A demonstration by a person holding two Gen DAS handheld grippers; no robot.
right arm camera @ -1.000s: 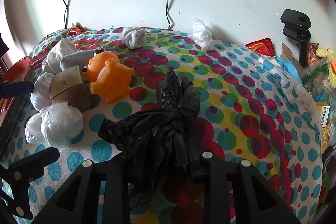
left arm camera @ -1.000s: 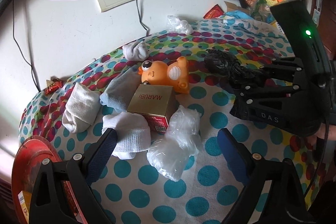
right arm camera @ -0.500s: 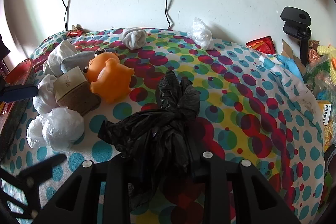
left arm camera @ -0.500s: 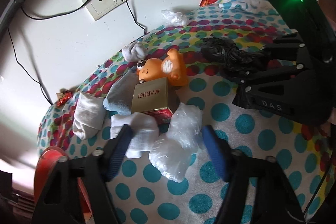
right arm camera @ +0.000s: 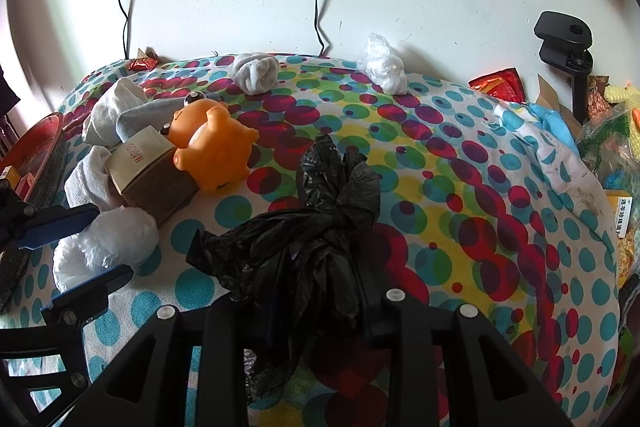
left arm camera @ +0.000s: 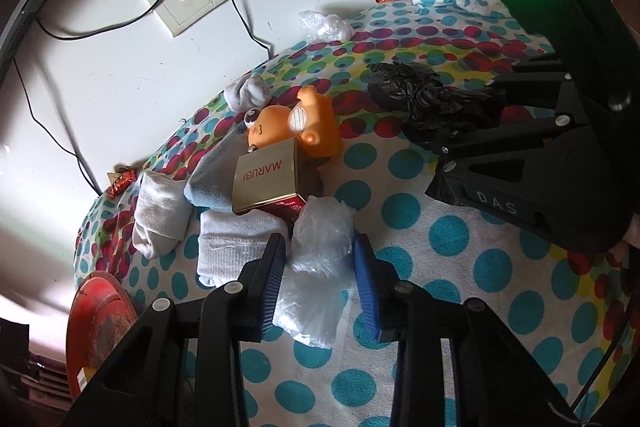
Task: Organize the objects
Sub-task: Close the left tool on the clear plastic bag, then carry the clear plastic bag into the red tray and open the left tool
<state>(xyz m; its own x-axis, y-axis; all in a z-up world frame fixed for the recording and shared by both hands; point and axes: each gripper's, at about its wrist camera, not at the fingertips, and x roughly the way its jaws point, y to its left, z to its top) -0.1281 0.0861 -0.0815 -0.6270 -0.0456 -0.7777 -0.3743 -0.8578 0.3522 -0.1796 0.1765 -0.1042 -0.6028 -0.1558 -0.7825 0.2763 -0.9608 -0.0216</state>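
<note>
Polka-dot cloth [right arm camera: 460, 163], white wall, scattered clutter.
Left gripper [left arm camera: 320, 259] clamped on clear plastic bag [left arm camera: 316, 267] beside gold box [left arm camera: 268, 179]; right gripper [right arm camera: 304, 291] clamped on black bag [right arm camera: 316, 227], mid-cloth.

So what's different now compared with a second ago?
The left hand-held gripper moved in over the clear plastic bag and closed its blue pads on it; a second ago they stood wide open. The right hand-held gripper stayed clamped on the black plastic bag. The orange toy, box and socks haven't moved.
</note>
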